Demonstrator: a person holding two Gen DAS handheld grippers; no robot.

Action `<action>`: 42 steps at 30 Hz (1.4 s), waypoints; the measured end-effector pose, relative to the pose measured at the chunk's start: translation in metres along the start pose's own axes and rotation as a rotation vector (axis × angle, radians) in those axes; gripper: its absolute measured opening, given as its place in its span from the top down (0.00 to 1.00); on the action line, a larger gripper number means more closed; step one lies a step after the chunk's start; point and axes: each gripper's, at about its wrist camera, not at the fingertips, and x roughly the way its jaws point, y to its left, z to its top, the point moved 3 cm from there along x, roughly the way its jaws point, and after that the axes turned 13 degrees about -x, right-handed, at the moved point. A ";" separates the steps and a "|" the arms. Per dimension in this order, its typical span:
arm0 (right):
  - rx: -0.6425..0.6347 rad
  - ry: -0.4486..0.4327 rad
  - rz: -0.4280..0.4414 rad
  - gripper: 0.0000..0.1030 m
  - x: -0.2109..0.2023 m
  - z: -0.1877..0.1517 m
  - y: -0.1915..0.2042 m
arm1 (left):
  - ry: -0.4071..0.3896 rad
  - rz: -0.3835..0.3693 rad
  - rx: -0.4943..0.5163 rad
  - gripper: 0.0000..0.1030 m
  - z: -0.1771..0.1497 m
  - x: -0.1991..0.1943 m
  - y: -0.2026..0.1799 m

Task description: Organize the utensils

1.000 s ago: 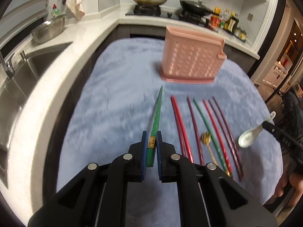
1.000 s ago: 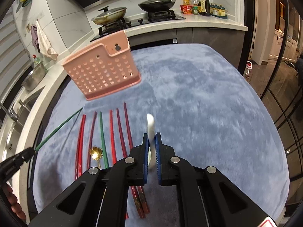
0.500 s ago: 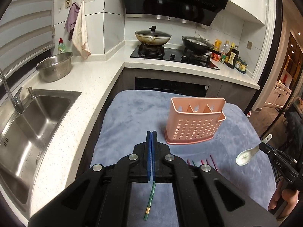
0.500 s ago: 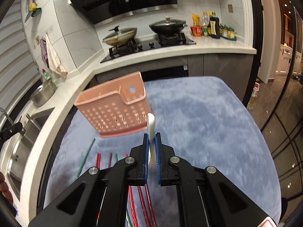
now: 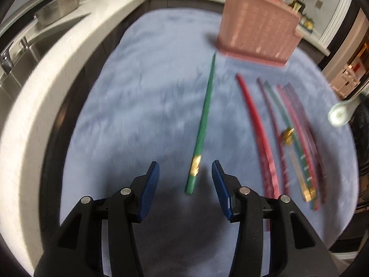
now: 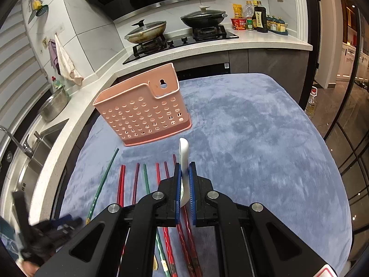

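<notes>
My left gripper is open low over the blue cloth, its pads on either side of the near end of a green chopstick that lies on the cloth. My right gripper is shut on a white ceramic spoon, handle pointing forward, held above the cloth. The spoon also shows at the right edge of the left wrist view. A pink perforated utensil holder stands upright at the far side, also seen in the left wrist view. Several red and green chopsticks and a gold spoon lie in a row.
The blue cloth covers the table. A white counter with a sink and a steel bowl runs along the left. A stove with two pans and bottles stands behind.
My left gripper, shut and raised half a second ago, has dropped back to the cloth and opened around the green chopstick's end. My right gripper has risen with the spoon.
</notes>
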 end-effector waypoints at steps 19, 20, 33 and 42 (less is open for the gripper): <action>0.002 0.008 -0.004 0.93 -0.005 -0.006 0.004 | -0.022 -0.077 0.021 0.92 0.000 -0.015 -0.010; 0.003 0.004 -0.004 0.93 -0.006 -0.004 0.003 | -0.036 -0.086 0.019 0.92 0.003 -0.025 -0.011; -0.044 -0.148 0.001 0.93 -0.013 0.085 -0.005 | -0.420 -0.248 0.022 0.93 0.117 -0.179 -0.047; -0.067 -0.195 -0.001 0.93 0.019 0.150 -0.005 | -0.643 -0.319 0.078 0.93 0.194 -0.240 -0.102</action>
